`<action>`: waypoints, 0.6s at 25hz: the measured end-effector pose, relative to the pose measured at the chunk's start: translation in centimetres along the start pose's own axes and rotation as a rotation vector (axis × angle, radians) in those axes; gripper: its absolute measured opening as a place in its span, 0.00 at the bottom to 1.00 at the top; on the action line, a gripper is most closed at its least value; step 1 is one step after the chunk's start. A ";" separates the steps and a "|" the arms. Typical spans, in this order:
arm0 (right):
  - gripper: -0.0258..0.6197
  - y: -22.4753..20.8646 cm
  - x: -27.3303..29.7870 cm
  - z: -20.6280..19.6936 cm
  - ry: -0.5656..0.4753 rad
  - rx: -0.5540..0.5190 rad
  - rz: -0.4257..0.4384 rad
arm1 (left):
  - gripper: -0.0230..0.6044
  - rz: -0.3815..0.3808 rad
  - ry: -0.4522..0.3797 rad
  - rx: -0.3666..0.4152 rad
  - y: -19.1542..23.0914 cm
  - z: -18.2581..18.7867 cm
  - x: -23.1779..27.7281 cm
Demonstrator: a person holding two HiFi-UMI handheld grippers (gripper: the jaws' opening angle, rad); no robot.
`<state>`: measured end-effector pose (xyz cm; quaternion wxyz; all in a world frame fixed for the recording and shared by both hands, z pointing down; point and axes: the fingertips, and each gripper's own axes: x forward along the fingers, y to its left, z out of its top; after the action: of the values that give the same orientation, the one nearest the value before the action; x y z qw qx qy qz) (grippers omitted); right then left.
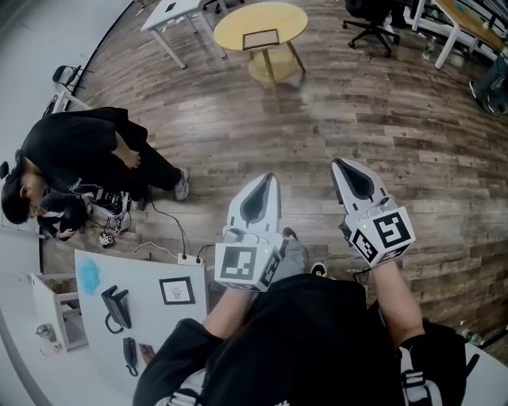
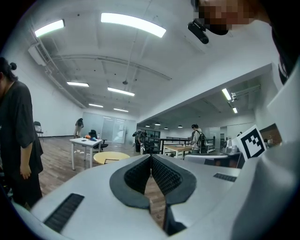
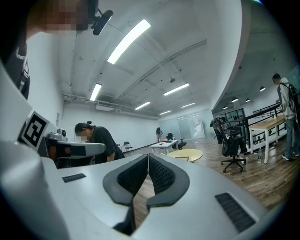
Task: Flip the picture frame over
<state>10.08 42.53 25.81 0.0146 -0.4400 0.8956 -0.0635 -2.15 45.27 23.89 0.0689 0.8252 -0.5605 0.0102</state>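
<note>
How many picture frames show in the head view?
2. One frame lies on the round yellow table ahead; a smaller frame on the white table, lower left. Others may be hidden.

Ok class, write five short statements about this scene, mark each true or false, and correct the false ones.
1. A frame lies on the round table. True.
2. The left gripper holds the frame. False: its jaws are shut on nothing, and the frame is far ahead of it.
3. The right gripper is shut and empty. True.
4. The round table stands on carpet. False: the floor is wood planks.
5. A person in black bends low at the left of the head view. True.
</note>
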 end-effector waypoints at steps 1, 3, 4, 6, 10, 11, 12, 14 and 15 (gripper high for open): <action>0.07 -0.3 1.5 0.3 0.003 -0.008 -0.002 | 0.08 0.000 -0.004 -0.003 1.1 0.3 0.9; 0.07 -0.7 4.3 0.8 0.006 -0.023 -0.004 | 0.08 -0.002 -0.013 -0.008 3.3 0.9 2.7; 0.07 -0.8 5.7 1.0 0.006 -0.032 -0.004 | 0.08 -0.002 -0.016 -0.012 4.3 1.1 3.5; 0.07 -1.1 8.1 1.4 0.006 -0.047 -0.003 | 0.08 -0.007 -0.024 -0.013 6.2 1.6 5.0; 0.07 -1.1 12.0 1.6 0.022 -0.055 -0.004 | 0.08 -0.019 -0.025 -0.023 9.2 2.1 7.2; 0.07 -1.1 12.7 1.7 0.023 -0.058 -0.005 | 0.08 -0.022 -0.021 -0.031 9.9 2.2 7.6; 0.07 -1.2 13.5 1.7 0.025 -0.061 -0.008 | 0.08 -0.022 -0.019 -0.038 10.6 2.3 8.1; 0.07 -1.5 15.0 1.7 0.033 -0.066 -0.017 | 0.08 -0.018 -0.016 -0.041 11.8 2.4 9.2; 0.07 -1.8 15.6 1.7 0.036 -0.065 -0.021 | 0.08 -0.017 -0.014 -0.040 12.3 2.4 9.7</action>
<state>2.09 28.92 24.83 -0.0165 -0.4482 0.8928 -0.0422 -10.07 31.51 23.64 0.0817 0.8285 -0.5540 -0.0073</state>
